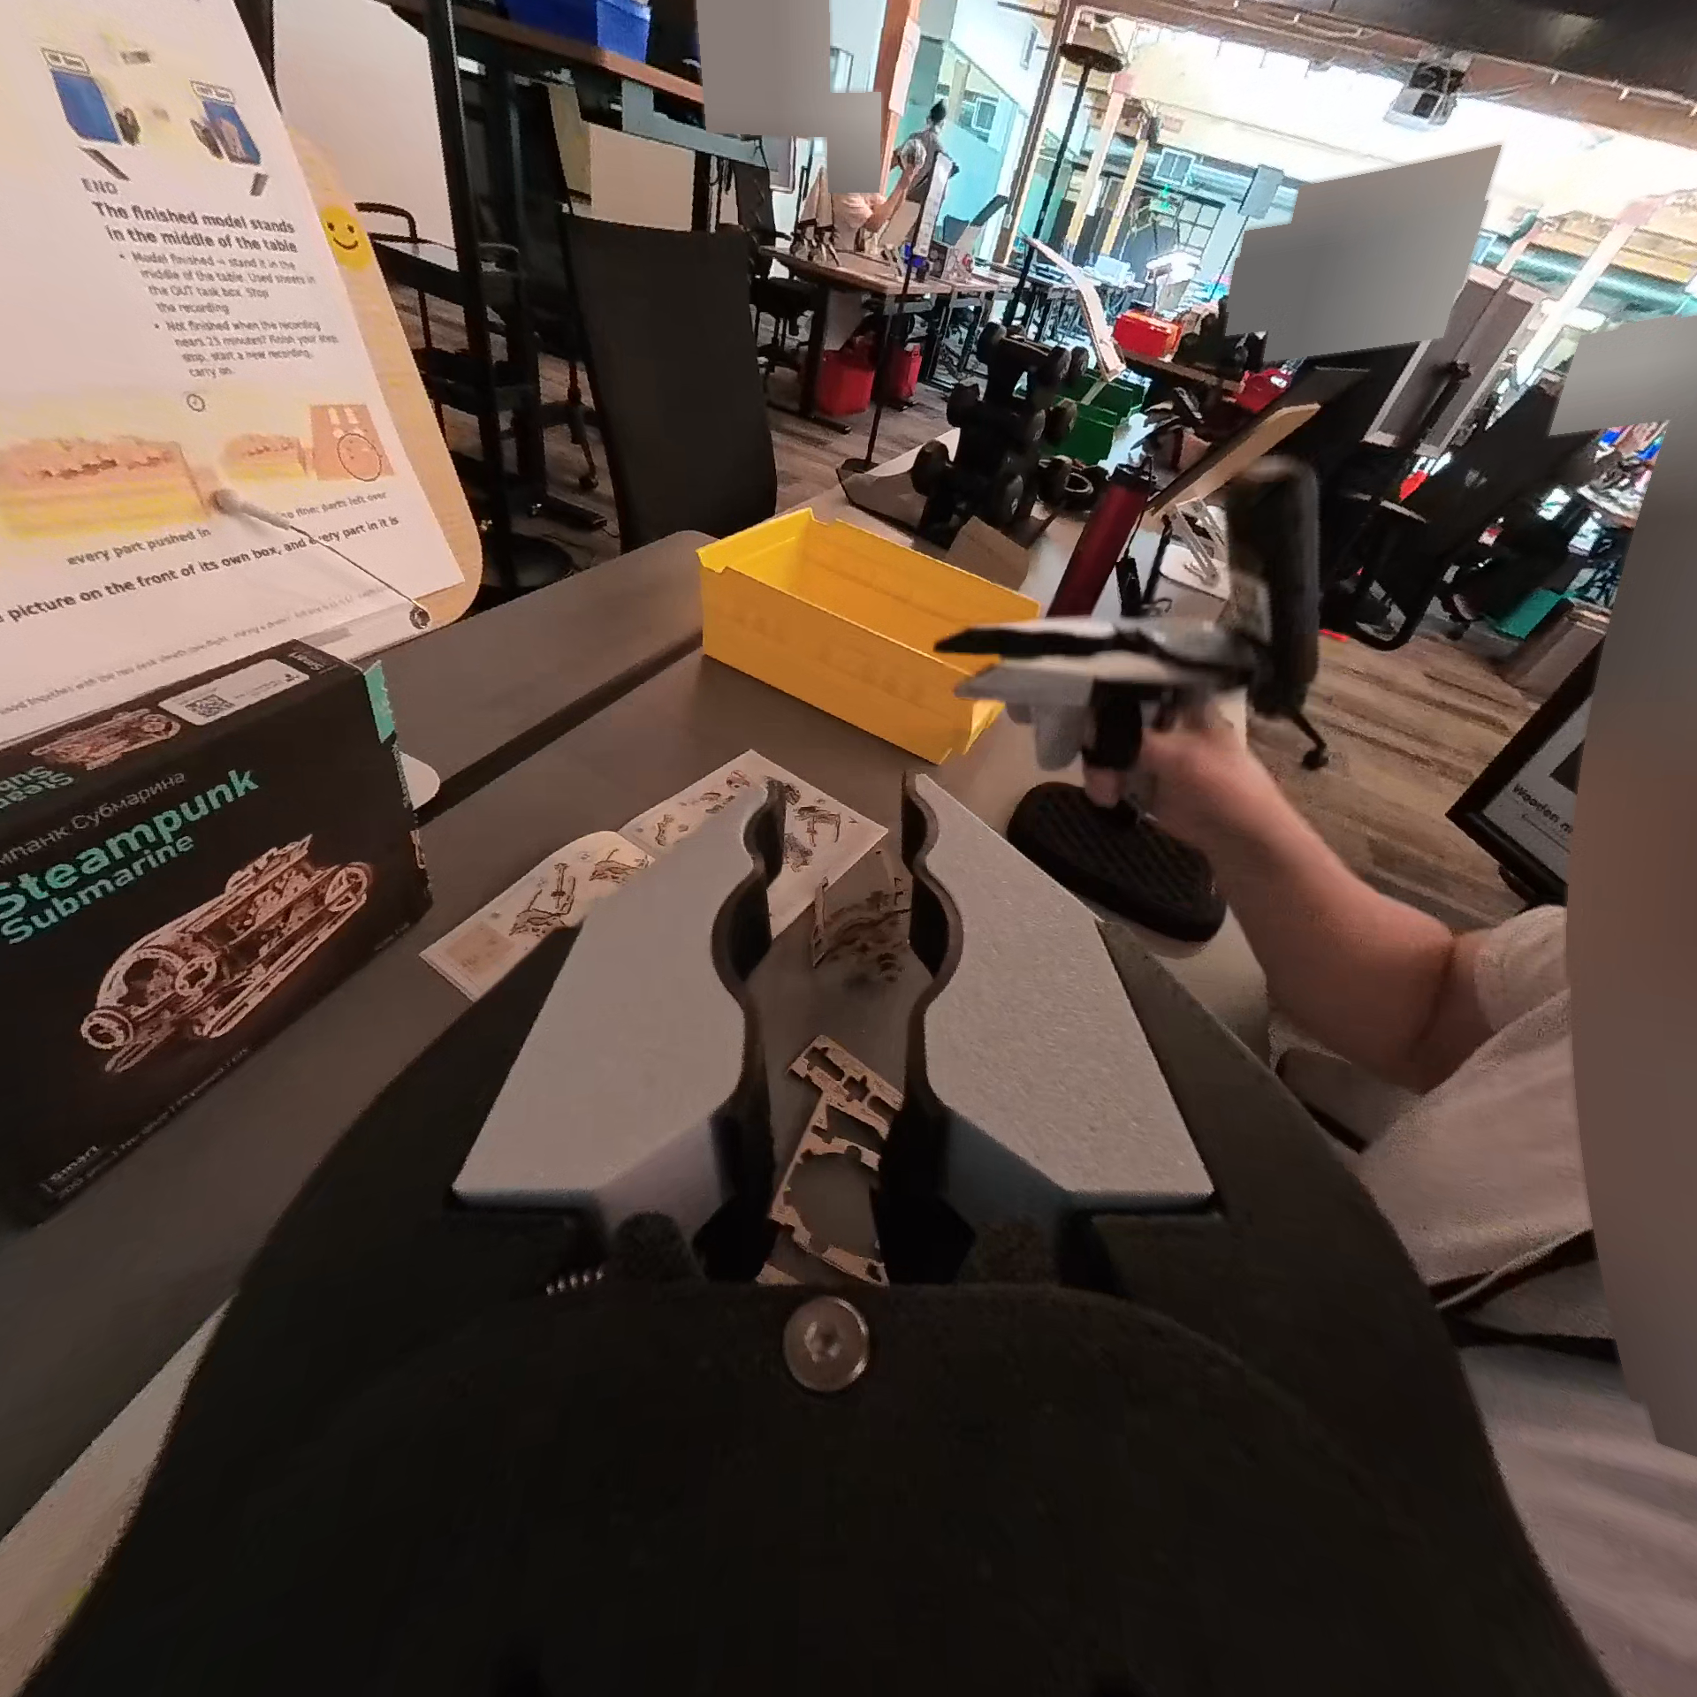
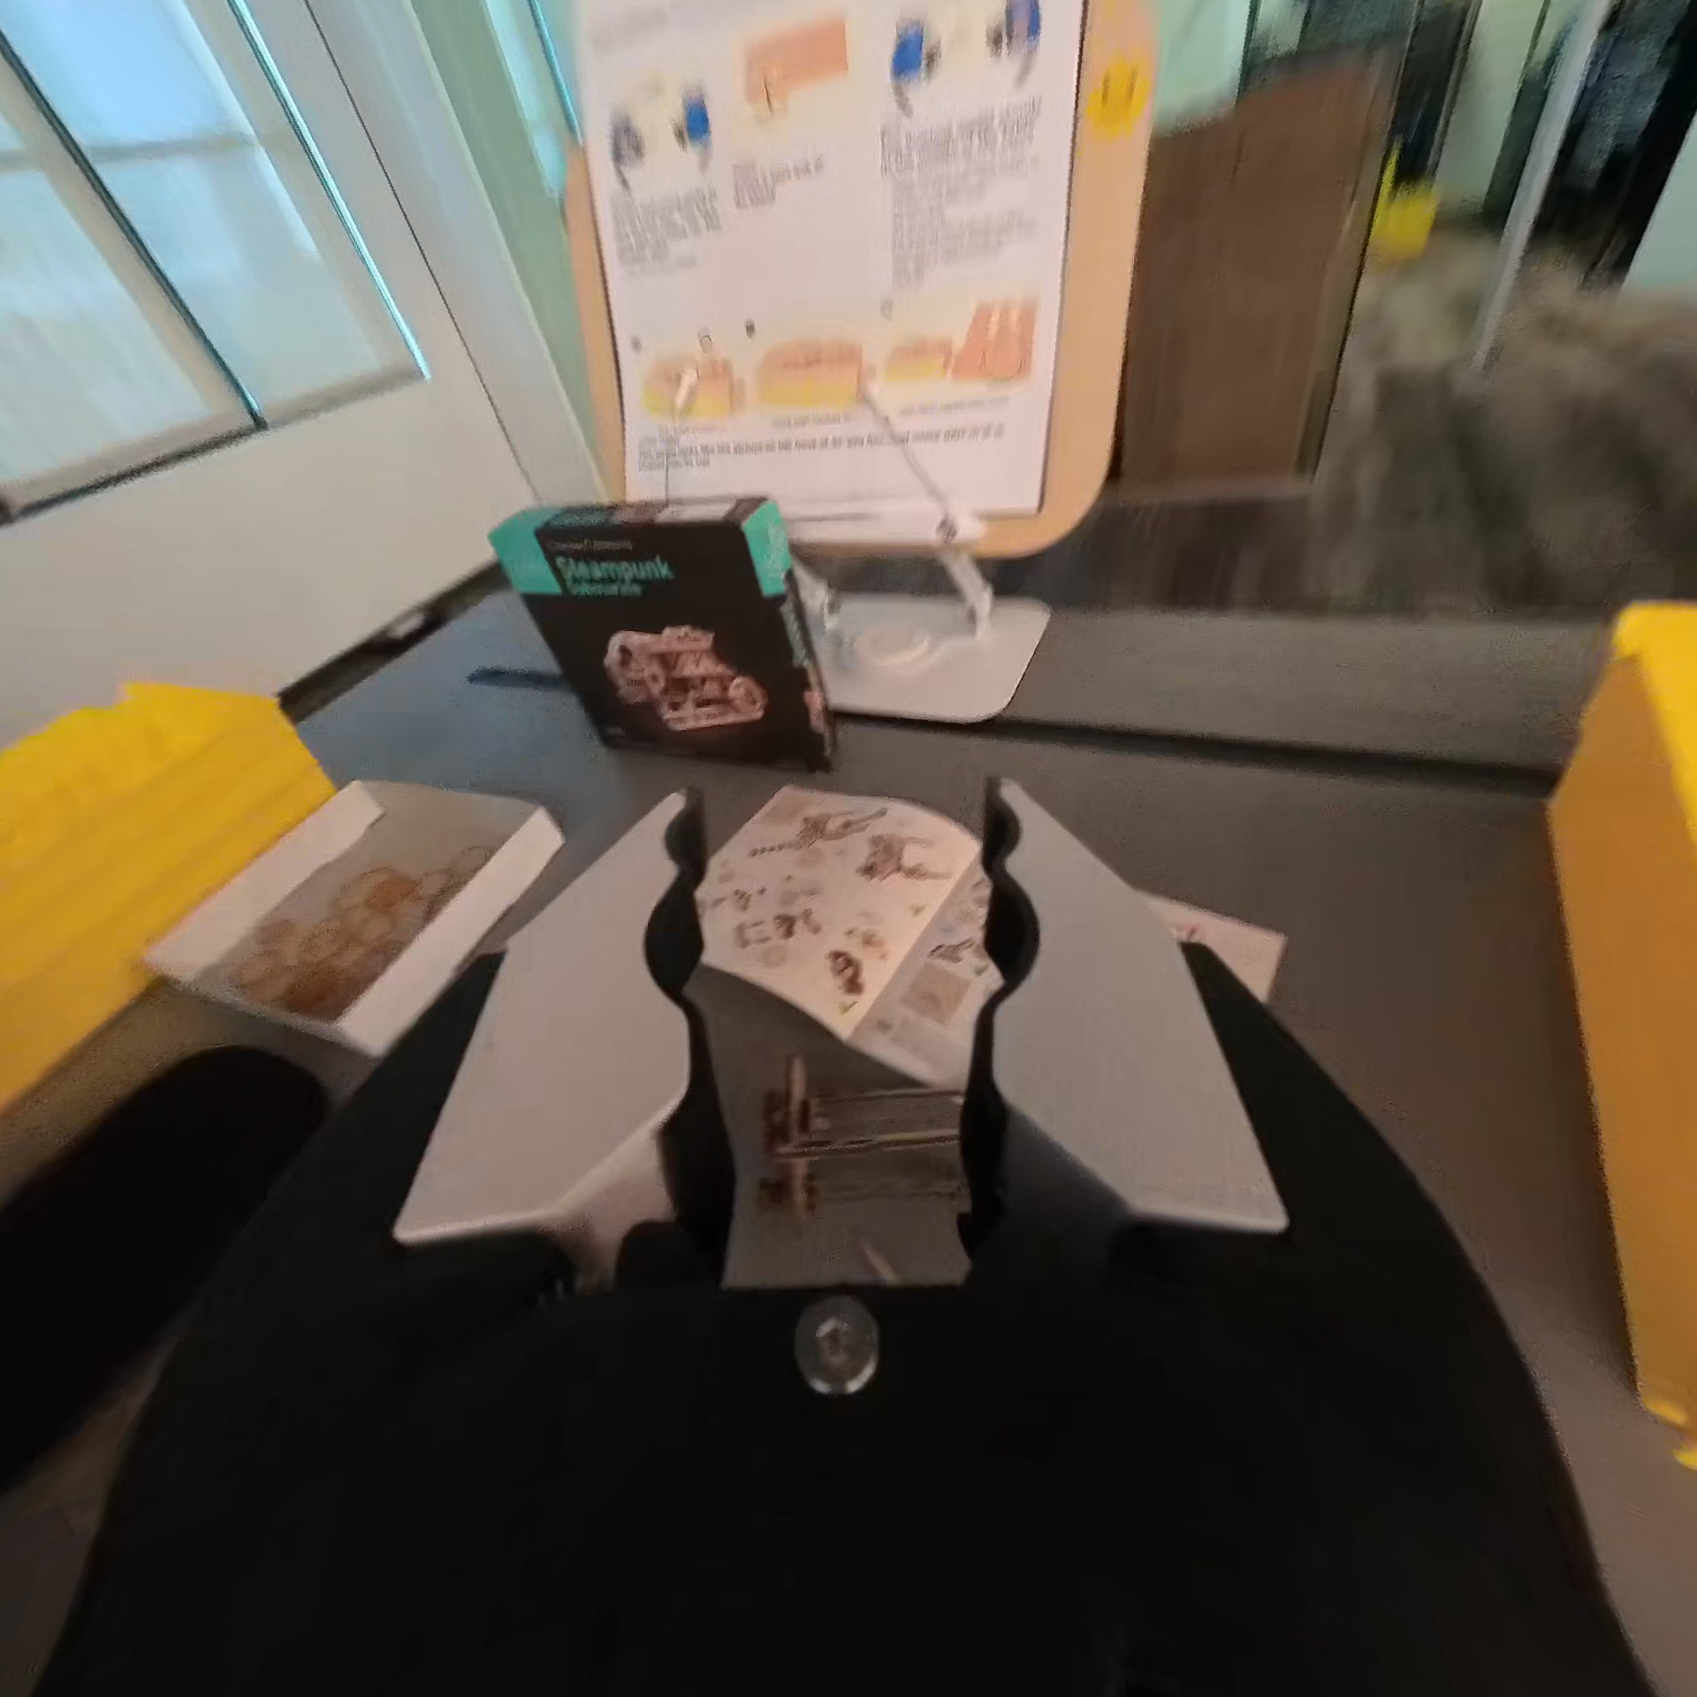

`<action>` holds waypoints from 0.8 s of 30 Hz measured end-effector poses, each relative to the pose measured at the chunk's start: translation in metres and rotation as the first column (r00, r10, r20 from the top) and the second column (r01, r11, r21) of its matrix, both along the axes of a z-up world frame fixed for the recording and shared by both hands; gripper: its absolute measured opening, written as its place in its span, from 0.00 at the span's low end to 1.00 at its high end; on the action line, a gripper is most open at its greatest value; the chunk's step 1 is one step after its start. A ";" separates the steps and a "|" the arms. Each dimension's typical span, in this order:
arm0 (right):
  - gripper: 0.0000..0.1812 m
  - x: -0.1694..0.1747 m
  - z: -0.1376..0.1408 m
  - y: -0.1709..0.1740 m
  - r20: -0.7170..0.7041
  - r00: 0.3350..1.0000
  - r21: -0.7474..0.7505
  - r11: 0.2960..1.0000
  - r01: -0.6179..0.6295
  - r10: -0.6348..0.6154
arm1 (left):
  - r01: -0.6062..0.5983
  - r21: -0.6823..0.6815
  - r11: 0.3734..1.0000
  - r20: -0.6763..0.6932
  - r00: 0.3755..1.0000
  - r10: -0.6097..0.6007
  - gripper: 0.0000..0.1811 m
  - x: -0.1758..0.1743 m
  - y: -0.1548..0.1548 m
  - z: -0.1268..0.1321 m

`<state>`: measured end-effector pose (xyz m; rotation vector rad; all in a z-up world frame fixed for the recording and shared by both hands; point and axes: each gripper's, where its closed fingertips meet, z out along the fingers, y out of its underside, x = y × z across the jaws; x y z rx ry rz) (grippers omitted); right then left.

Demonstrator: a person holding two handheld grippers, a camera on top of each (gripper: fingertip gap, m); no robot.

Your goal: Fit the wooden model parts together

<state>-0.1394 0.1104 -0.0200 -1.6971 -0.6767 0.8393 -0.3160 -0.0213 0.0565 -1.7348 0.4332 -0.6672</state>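
Observation:
My left gripper (image 1: 836, 826) has its jaws narrowed on a flat cut-out wooden piece (image 1: 837, 1157), which spans the gap low between the pads. A small wooden sub-assembly (image 1: 859, 918) stands on the dark table just beyond the fingertips, beside the open instruction booklet (image 1: 661, 863). My right gripper (image 2: 840, 808) is open and empty and hangs above the table. It also shows in the left wrist view (image 1: 973, 663), raised at the right in a person's hand. In the blurred right wrist view the sub-assembly (image 2: 854, 1148) sits below and between the fingers, in front of the booklet (image 2: 845, 909).
The black model box (image 1: 202, 909) stands at the left, with an instruction board (image 1: 184, 321) behind it. A yellow bin (image 1: 854, 634) is at the back and a black oval pad (image 1: 1111, 863) at the right. The right wrist view shows a white tray of wooden sheets (image 2: 358, 909) and another yellow bin (image 2: 138, 826). The grippers' ends are close to 25 cm from one another.

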 end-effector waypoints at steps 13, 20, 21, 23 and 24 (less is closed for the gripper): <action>0.24 -0.046 0.006 -0.027 0.905 0.424 -0.104 0.985 0.137 0.037 | -0.034 -0.024 0.999 -0.035 0.999 0.033 0.14 -0.007 -0.005 -0.002; 0.22 -0.053 -0.013 -0.059 0.989 0.143 -0.043 0.997 0.057 0.035 | -0.042 -0.049 0.998 -0.027 0.999 0.041 0.14 -0.011 -0.002 -0.006; 0.22 -0.050 -0.015 -0.060 0.993 0.113 -0.036 0.998 0.058 0.030 | -0.040 -0.056 0.998 -0.028 0.999 0.039 0.14 -0.011 -0.001 -0.007; 0.22 -0.048 -0.017 -0.061 0.996 0.079 -0.040 0.997 0.060 0.035 | -0.042 -0.060 0.997 -0.036 0.999 0.040 0.14 -0.010 -0.002 -0.008; 0.22 -0.047 -0.018 -0.061 0.997 0.065 -0.042 0.997 0.062 0.038 | -0.045 -0.060 0.997 -0.042 0.998 0.042 0.14 -0.010 -0.002 -0.008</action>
